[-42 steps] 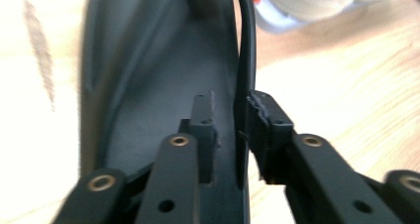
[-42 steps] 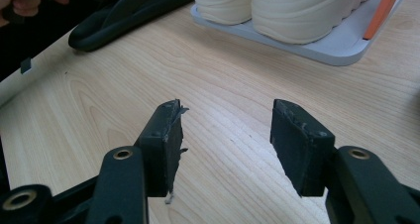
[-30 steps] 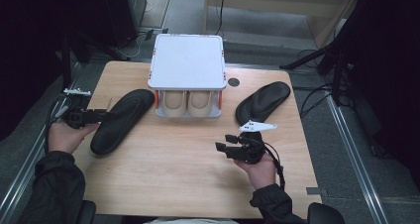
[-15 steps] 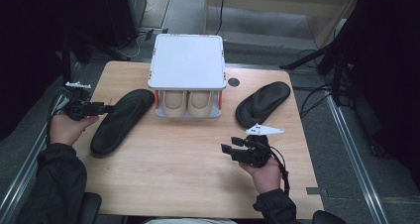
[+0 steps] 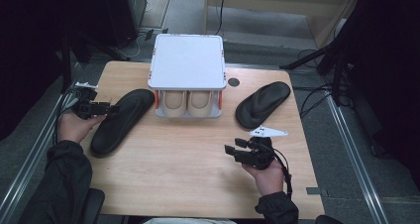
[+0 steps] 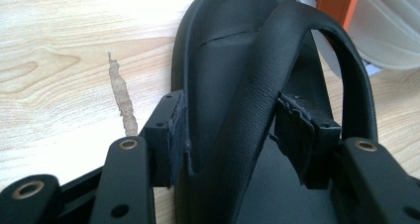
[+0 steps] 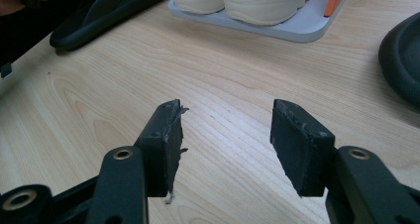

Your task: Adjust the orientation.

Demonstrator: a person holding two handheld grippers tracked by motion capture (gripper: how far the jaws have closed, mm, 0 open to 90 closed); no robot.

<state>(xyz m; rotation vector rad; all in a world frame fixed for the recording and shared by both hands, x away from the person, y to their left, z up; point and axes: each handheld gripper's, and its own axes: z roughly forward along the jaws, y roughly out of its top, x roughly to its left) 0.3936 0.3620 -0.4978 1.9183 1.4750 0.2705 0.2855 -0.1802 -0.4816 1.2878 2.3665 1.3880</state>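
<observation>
My left gripper (image 6: 230, 135) has just been opening, jaws now apart around the strap (image 6: 257, 85) of the black sandal (image 5: 119, 120) left of the shoe rack (image 5: 187, 65). Looks light and floppy, so I'd grab the strap. Right gripper (image 7: 225, 140) hangs open over the table (image 5: 188, 169).

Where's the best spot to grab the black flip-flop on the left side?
Probably its strap: it arches up off the flip-flop, leaving a gap beneath. Come from the table's left edge, as the left gripper does, with one open jaw either side.
</observation>
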